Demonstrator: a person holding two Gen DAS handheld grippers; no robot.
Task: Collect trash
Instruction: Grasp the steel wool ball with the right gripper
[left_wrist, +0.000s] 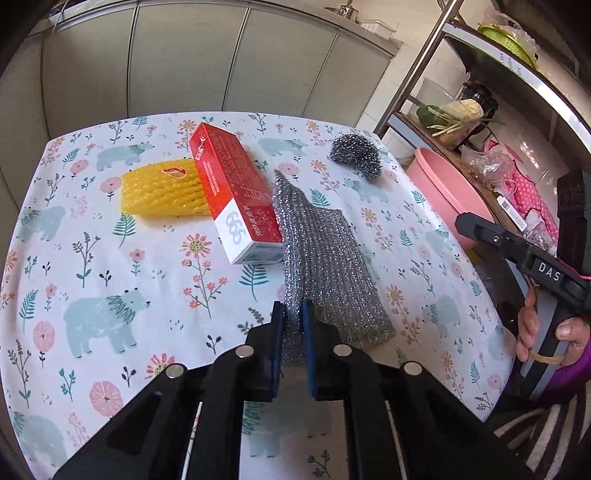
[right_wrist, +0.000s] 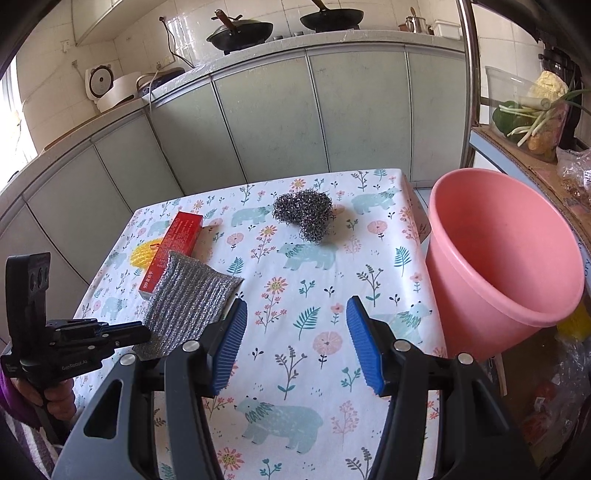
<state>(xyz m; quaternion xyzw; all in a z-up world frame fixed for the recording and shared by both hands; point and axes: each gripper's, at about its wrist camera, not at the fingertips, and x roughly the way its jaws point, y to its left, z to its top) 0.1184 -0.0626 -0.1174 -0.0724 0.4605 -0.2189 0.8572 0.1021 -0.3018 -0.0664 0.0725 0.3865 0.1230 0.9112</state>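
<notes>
L wrist: pinched silver scourer (left_wrist: 317, 258); R wrist only: pink bucket's (right_wrist: 506, 258) inside.

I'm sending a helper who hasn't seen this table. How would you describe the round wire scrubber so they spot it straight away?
Start at the table with the flowers-and-bears cloth, then look to its far end, towards the pink bucket beside it. The round wire scrubber lies there alone, a dark tangled ball of wire. The flat silver scouring pad, red box and yellow foam net are all not round.
</notes>
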